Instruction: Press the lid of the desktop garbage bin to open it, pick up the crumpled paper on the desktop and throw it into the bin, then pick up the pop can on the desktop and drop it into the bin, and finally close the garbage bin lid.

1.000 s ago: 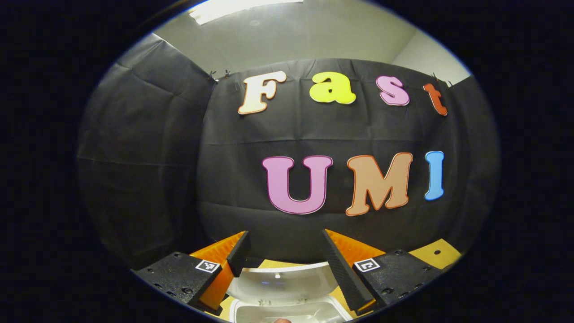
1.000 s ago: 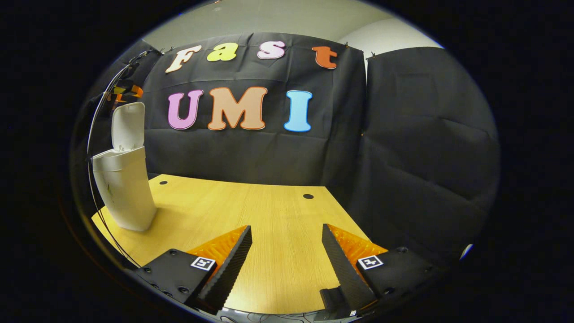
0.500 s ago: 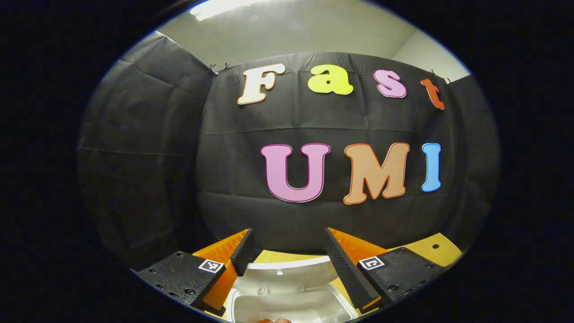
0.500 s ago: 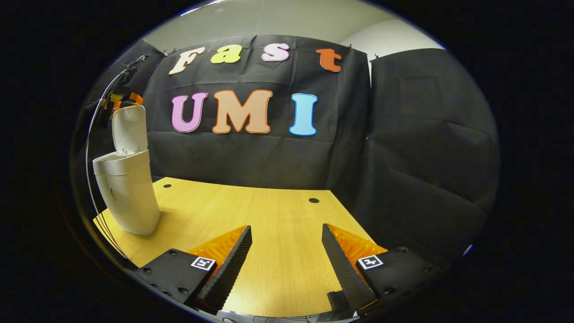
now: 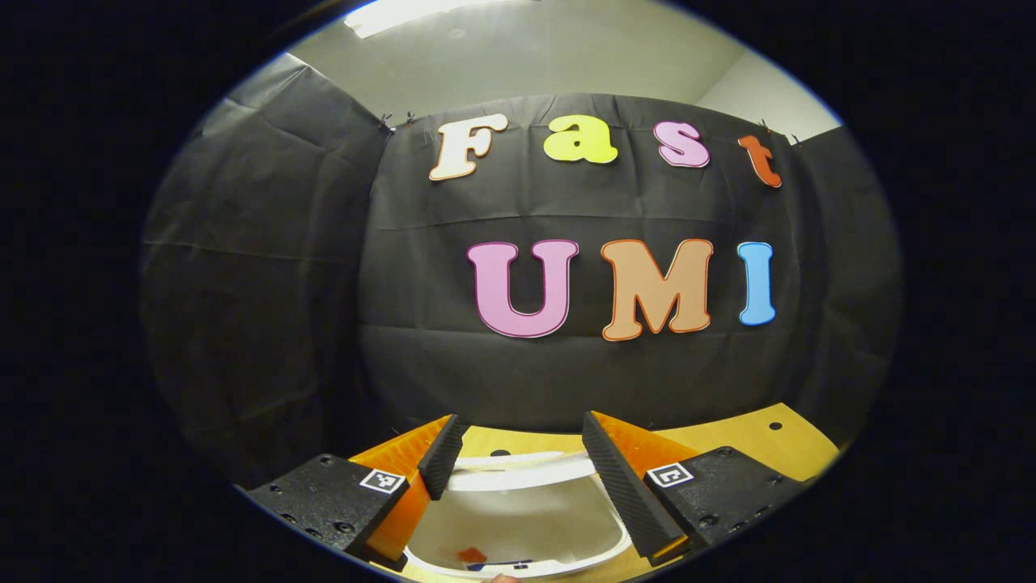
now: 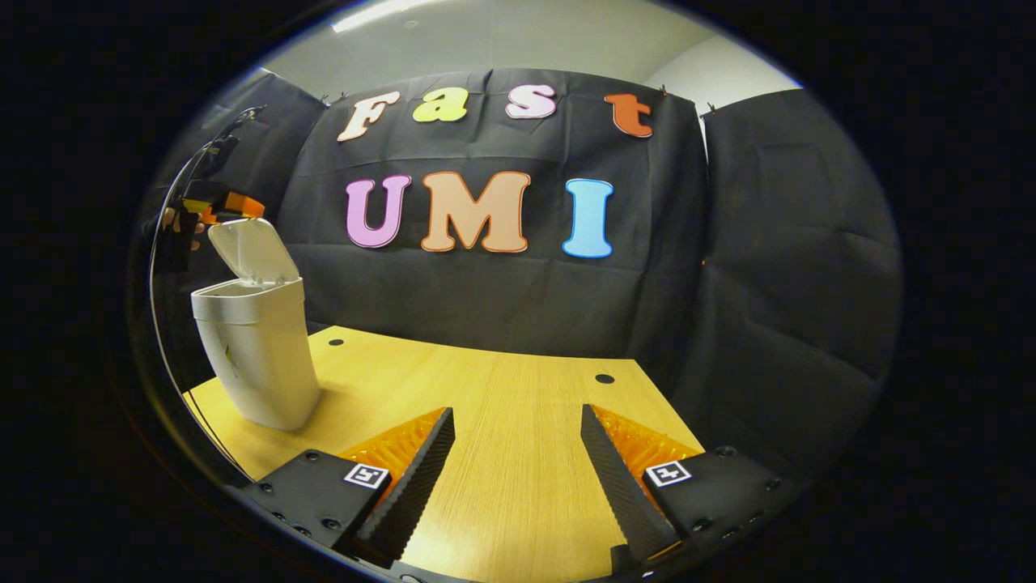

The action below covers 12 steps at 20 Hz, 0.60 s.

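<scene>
White plastic is what catches the eye on the far left of the right gripper view: the garbage bin (image 6: 257,360) stands upright near the left edge of the pale wooden bench (image 6: 502,437), its body tapering a little toward the base. Its lid (image 6: 252,251) is hinged up but tilted forward over the mouth, roughly half raised. Right behind the top edge of that lid sits the left gripper (image 6: 217,208), held by a hand (image 6: 180,228), with a thin cable (image 6: 162,243) arcing down past the bin's left side. I cannot tell from here whether it actually touches the lid.

Switching to the left gripper view, that gripper (image 5: 518,461) is spread wide, nothing between its fingers, and it hangs directly above the bin. The curved lid (image 5: 518,502) lies just under the fingertips, and something small and red (image 5: 471,555) with a dark streak beside it shows low down there; what it is I cannot make out. A strip of bench (image 5: 753,441) runs off to the right behind it.

Moving right, the right gripper (image 6: 518,465) is well apart from the bin, hovering over bare bench, fingers parted and gripping nothing. Two small dark holes mark the bench top, one (image 6: 334,342) near the bin, one (image 6: 604,378) farther right.
</scene>
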{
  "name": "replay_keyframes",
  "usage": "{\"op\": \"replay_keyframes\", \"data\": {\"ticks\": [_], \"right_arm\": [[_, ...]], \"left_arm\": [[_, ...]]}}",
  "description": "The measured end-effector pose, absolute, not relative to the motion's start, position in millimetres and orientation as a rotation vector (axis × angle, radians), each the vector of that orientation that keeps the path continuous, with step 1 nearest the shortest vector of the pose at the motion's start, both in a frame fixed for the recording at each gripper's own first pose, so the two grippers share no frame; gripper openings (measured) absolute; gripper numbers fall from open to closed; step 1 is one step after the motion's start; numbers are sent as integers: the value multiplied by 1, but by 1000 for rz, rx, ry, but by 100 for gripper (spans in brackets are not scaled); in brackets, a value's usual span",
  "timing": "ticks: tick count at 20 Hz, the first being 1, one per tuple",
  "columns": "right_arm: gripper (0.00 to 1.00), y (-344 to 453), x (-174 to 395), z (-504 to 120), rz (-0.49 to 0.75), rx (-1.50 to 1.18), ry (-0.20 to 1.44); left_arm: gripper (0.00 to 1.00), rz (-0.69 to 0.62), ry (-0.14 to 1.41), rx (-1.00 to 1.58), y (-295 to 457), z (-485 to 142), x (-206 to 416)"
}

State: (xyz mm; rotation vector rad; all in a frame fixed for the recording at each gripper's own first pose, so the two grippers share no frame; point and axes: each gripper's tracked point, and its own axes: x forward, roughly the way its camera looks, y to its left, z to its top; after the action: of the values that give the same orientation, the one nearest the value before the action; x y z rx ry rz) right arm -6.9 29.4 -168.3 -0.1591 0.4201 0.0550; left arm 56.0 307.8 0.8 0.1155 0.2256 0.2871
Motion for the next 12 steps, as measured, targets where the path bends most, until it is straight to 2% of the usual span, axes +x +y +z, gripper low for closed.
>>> {"op": "replay_keyframes", "data": {"ticks": [7, 12], "right_arm": [[99, 33, 1, -168, 89, -161, 426], [99, 35, 2, -171, 105, -168, 439]], "left_arm": [[92, 293, 240, 143, 296, -36, 28], [92, 322, 312, 108, 299, -76, 15]]}}
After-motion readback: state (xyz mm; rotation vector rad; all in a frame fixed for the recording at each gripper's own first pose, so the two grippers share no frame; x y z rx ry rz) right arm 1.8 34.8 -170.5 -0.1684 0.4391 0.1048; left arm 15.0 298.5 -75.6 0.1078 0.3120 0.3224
